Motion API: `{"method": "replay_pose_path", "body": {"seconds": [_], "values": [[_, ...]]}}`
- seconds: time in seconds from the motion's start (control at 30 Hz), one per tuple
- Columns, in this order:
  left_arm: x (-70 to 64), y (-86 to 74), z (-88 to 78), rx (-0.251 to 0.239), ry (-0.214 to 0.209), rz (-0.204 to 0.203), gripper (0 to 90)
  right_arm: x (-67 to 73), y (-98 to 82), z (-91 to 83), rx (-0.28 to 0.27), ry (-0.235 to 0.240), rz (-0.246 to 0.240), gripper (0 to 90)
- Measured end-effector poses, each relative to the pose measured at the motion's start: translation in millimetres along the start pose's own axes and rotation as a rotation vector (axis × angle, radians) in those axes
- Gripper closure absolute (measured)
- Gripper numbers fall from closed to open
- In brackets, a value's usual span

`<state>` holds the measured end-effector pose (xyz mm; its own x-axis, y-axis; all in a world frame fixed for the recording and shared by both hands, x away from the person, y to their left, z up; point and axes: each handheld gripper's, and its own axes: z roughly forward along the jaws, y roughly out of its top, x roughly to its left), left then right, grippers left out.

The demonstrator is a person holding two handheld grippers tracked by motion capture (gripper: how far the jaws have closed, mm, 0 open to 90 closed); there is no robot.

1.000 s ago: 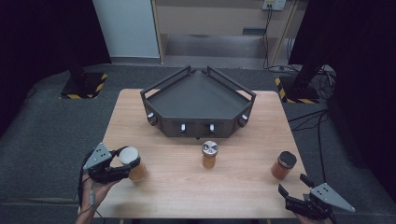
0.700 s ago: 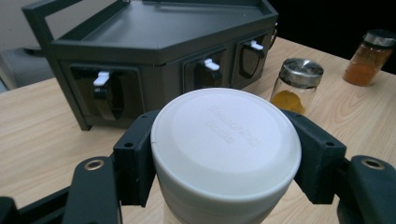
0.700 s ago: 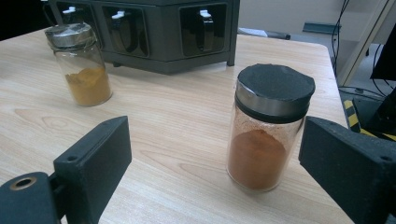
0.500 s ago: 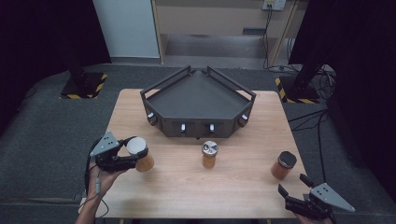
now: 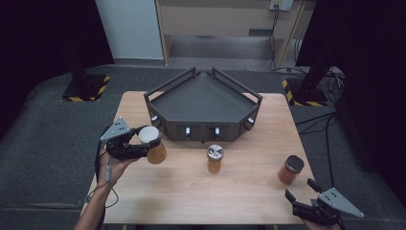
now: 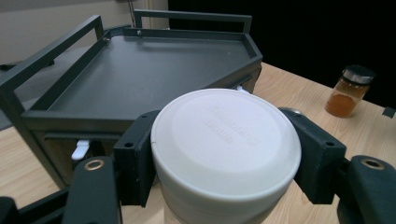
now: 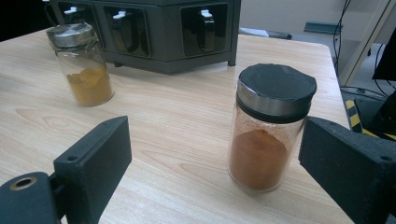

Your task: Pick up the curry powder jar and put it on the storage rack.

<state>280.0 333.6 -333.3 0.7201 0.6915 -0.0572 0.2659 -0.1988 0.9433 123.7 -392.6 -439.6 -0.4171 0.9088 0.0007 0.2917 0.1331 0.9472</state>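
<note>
High view: left gripper has its fingers clamped on the white-lidded jar, held upright and, by my read, clear of the wooden surface, at the front-left corner of the dark tray rack. Left gripper view: white lid sits pinched between both fingers, rack deck right ahead and a bit lower, deck bare. Steel-lidded jar stands on the surface just in front of the rack, centre. Black-lidded jar stands front-right, near the right gripper. Right gripper view: fingers wide apart, nothing held, black-lidded jar standing ahead in the gap, not touched; steel-lidded jar farther off at left.

Step, my read: carry phase, white-lidded jar picked and on its way to the rack; the other two jars not yet collected. Next move calls for getting the jar base over the rack's rail, keeping it upright, lowering onto the deck, then releasing. Risk: base clipping the rail or the grip slipping on the smooth lid. Right gripper is lined up for the black-lidded jar; needs to advance so its fingers flank the glass before closing
</note>
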Motion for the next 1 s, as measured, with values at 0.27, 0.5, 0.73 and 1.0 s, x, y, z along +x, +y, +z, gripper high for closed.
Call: {"method": "replay_pose_path", "body": {"seconds": [0.27, 0.5, 0.73, 1.0], "values": [[3.5, 24.0, 12.2, 0.006, 0.003, 0.026, 32.7, -0.2, -0.1, 0.2, 0.000, 0.002, 0.002, 9.4], [8.9, 44.8, 22.5, -0.010, 0.009, 0.025, 32.8, -0.5, -0.2, 0.1, 0.000, 0.003, 0.002, 9.4], [13.6, 69.0, 34.1, -0.009, 0.033, 0.032, 32.8, -0.9, -0.4, 0.3, -0.001, 0.005, 0.003, 9.4], [17.8, 92.2, 47.5, -0.008, 0.060, 0.033, 32.8, -1.5, -0.6, 0.4, -0.001, 0.007, 0.007, 9.4]]}}
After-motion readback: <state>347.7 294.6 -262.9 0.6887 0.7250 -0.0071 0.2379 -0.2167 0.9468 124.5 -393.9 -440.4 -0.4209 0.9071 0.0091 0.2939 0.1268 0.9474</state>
